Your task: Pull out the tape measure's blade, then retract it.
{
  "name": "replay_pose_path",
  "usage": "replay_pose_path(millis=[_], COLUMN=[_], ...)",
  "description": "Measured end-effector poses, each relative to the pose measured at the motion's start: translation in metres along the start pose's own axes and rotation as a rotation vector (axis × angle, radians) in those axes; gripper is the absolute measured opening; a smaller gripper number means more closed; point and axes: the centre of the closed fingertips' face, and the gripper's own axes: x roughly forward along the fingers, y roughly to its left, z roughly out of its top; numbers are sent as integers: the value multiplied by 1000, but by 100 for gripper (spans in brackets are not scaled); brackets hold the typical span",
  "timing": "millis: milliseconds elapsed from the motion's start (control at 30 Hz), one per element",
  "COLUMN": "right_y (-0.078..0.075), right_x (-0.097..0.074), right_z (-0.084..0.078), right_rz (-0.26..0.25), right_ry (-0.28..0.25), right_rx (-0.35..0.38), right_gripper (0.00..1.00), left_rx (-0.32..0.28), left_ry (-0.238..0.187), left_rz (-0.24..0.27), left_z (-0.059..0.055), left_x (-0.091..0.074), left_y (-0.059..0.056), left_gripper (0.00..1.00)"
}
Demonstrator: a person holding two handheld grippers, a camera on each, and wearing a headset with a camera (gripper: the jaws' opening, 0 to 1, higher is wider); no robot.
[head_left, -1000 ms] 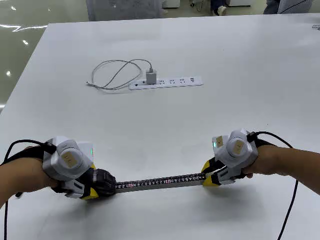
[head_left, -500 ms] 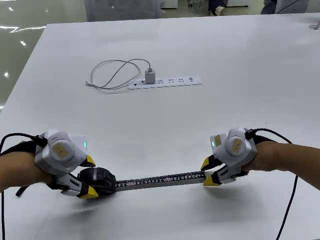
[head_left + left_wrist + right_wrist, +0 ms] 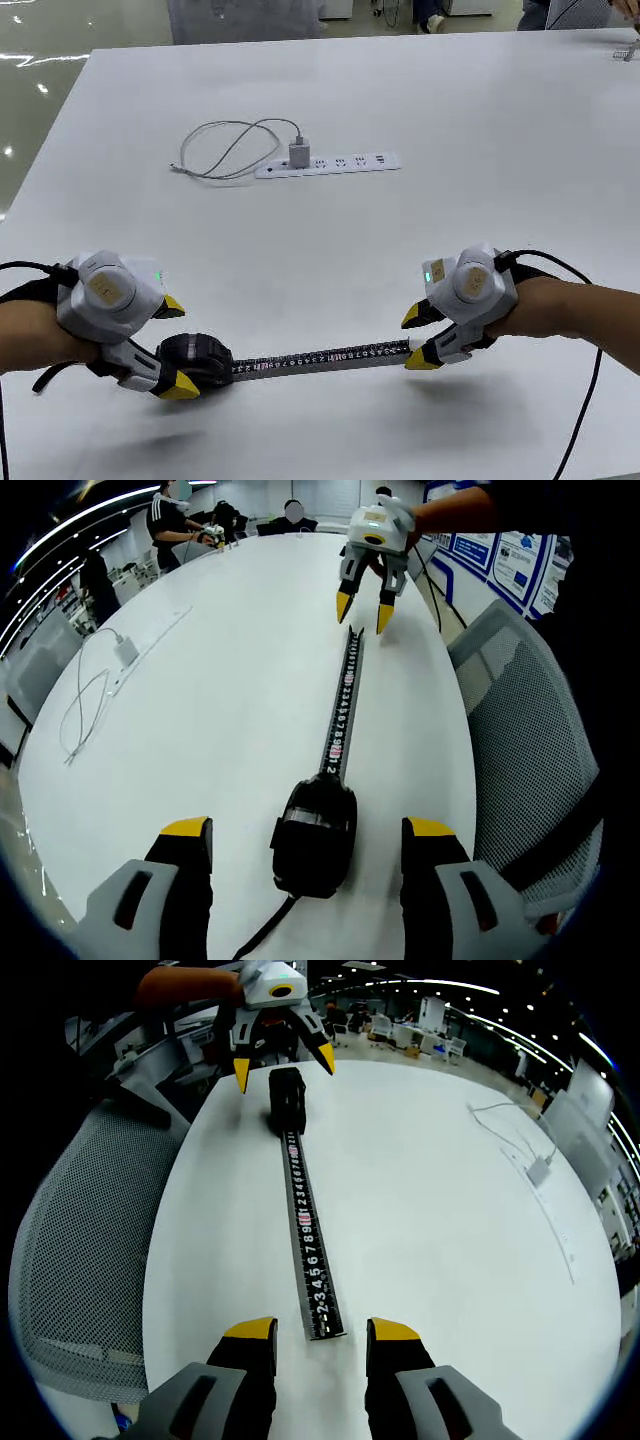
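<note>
A black tape measure case (image 3: 200,358) lies on the white table (image 3: 400,220), its blade (image 3: 320,359) drawn out to the right and flat on the surface. My left gripper (image 3: 178,346) stands open around the case, jaws wide on either side of it. In the left gripper view the case (image 3: 315,835) sits between the yellow-tipped jaws of the left gripper (image 3: 307,830), apart from both. My right gripper (image 3: 412,340) is open at the blade's end. The right gripper view has the blade tip (image 3: 322,1328) lying free just ahead of the right gripper (image 3: 320,1332).
A white power strip (image 3: 330,163) with a plugged charger and a looped cable (image 3: 225,150) lies farther back on the table. A grey mesh chair (image 3: 530,730) stands at the near table edge. Several people sit at the far end of the table (image 3: 175,520).
My left gripper has opened off the tape measure case and drawn back slightly to the left. The right gripper's jaws have spread a little. The blade stays extended on the table.
</note>
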Motion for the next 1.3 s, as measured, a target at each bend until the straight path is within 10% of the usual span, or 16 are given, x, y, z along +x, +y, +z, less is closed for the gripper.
replay_pose_path(millis=[233, 733, 1000, 1300], right_y=[0, 0, -3, 3], right_x=[-8, -26, -41, -50], right_z=[0, 4, -7, -21], right_rz=[-30, -80, -160, -224], right_ry=[-14, -134, -216, -262], right_rx=[60, 196, 303, 343], right_gripper=[38, 56, 66, 80], left_rx=[-77, -278, -508, -534], left_ry=[-18, -150, -326, -348], left_rz=[45, 79, 184, 297], left_z=[-4, -2, -11, -28], left_x=[-4, -16, -28, -46], left_y=[8, 6, 15, 19], left_gripper=[99, 99, 99, 99])
